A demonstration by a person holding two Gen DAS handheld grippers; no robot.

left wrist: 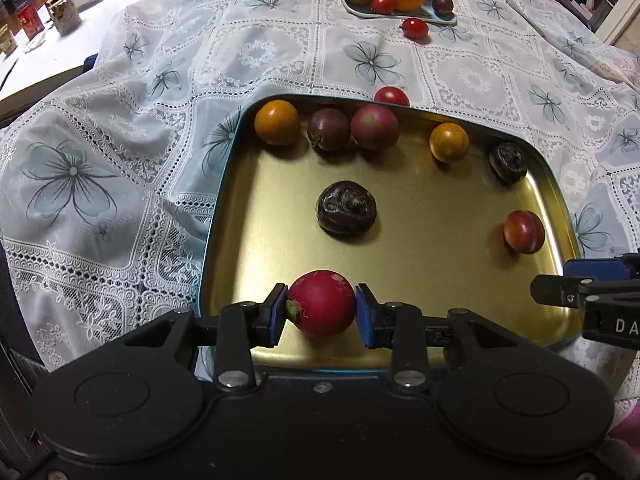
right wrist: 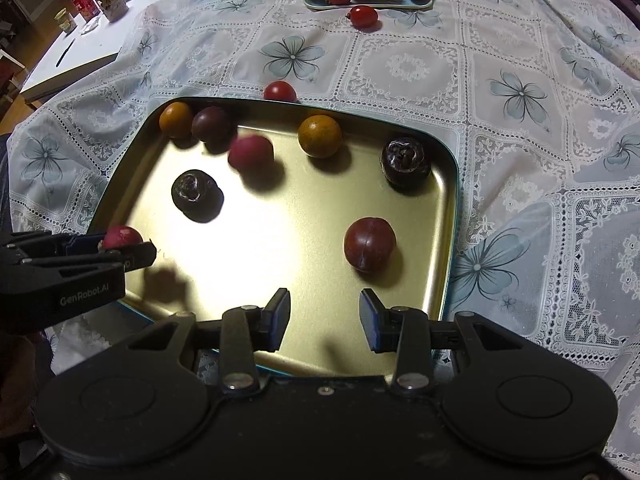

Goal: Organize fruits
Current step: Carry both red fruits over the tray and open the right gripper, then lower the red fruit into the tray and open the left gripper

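Note:
A gold metal tray lies on the flowered tablecloth and holds several small fruits. My left gripper is shut on a red radish low over the tray's near left part; it also shows in the right wrist view. My right gripper is open and empty above the tray's near edge, a dark red plum just ahead of it. A pink-red fruit in the tray looks blurred. A red cherry tomato lies just beyond the tray's far rim.
At the far end a pale plate holds a kiwi, an orange, an apple and small red fruits. One cherry tomato lies beside it on the cloth. Jars and boxes stand on a white surface far left.

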